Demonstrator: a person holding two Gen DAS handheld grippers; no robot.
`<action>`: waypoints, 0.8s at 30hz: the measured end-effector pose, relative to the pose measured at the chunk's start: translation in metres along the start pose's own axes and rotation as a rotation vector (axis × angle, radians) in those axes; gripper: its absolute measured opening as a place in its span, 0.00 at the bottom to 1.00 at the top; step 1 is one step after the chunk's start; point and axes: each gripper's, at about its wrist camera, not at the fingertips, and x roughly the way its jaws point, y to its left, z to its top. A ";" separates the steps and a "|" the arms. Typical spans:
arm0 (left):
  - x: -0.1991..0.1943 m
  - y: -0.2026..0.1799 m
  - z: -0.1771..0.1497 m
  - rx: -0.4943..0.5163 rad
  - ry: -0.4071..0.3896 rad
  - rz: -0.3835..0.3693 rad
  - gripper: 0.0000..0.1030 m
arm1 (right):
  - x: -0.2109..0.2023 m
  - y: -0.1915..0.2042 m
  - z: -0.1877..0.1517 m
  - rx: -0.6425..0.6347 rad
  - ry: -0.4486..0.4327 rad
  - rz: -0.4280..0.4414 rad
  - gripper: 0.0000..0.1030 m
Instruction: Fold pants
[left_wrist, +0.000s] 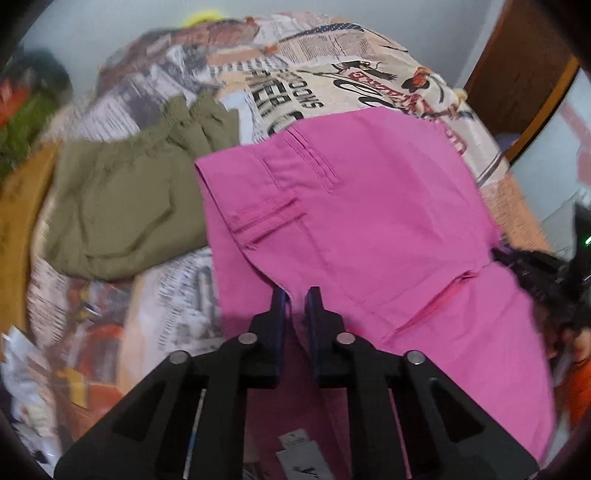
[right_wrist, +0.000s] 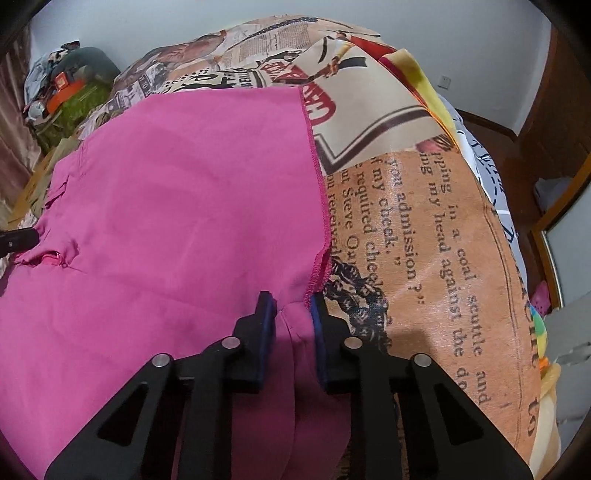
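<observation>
Bright pink pants lie spread on a bed covered with a newspaper-print blanket. In the left wrist view my left gripper is shut on a fold of the pink cloth at the near edge, by the waistband and pockets. In the right wrist view the pink pants fill the left half, and my right gripper is shut on a bunched edge of them beside the stitched hem. The right gripper shows as a dark shape at the right edge of the left wrist view.
Olive green pants lie crumpled on the bed left of the pink ones. A heap of clothes and bags sits at the far left by the wall. Dark wooden furniture stands at the right.
</observation>
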 end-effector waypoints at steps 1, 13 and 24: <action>0.001 -0.001 0.000 0.016 -0.004 0.036 0.07 | 0.000 0.000 -0.001 -0.002 0.001 -0.003 0.14; -0.002 0.030 -0.009 -0.063 0.029 0.075 0.03 | 0.004 0.006 0.012 -0.023 0.035 -0.035 0.16; -0.051 0.057 0.025 -0.074 -0.128 0.128 0.59 | -0.070 -0.007 0.039 0.001 -0.132 0.019 0.48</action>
